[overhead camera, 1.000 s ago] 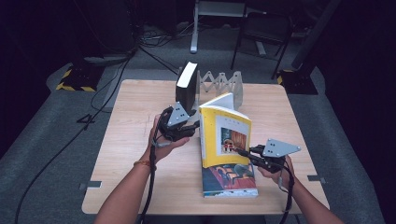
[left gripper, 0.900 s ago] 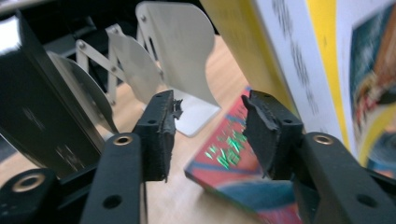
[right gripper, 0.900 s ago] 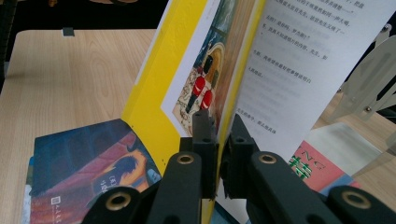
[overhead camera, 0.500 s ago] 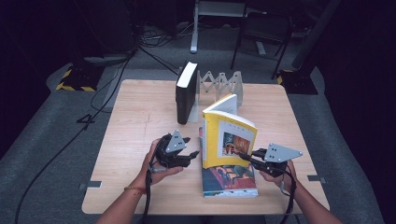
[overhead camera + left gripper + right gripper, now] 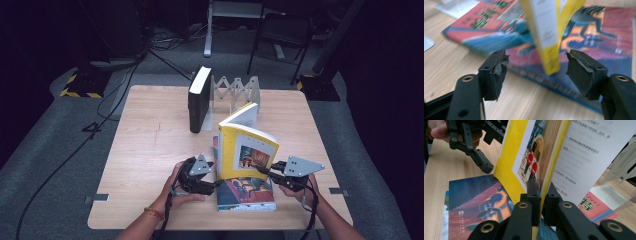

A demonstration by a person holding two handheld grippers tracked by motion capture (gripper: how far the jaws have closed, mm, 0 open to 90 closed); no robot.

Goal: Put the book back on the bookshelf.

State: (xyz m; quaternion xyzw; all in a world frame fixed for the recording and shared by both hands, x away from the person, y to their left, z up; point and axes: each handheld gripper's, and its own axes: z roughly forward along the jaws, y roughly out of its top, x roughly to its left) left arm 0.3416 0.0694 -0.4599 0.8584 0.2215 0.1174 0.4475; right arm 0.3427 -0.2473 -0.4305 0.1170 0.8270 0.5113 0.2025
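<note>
- The left gripper is seen released: its jaws have just been opening, and in the left gripper view the two pads stand apart with the spine corner of the yellow book between them but untouched by either.
- Compared with a second ago, the left gripper has been brought down from the upper spine of the yellow book to table level, just beside the book's lower left corner.
- The right gripper is clenched on the yellow book's front cover; in the right gripper view its jaws are pressed together on the cover's lower edge, and its place is unchanged from the earlier pictures.
- The yellow book is therefore held upright and slightly fanned by the right gripper alone, standing on the flat book with the dark blue and red cover, near the front edge of the table.
- Farther back, a black book stands upright against the grey folding rack, well apart from both grippers.
- The change is judged as a regrip: the hold at the top has been given up so that the spine can be taken low down.
- Until the left jaws are closed again, the book's balance rests on one thin cover, which could bend or slip.
- Once both sides are gripped, a lift toward the rack beside the black book seems the likely aim.
</note>
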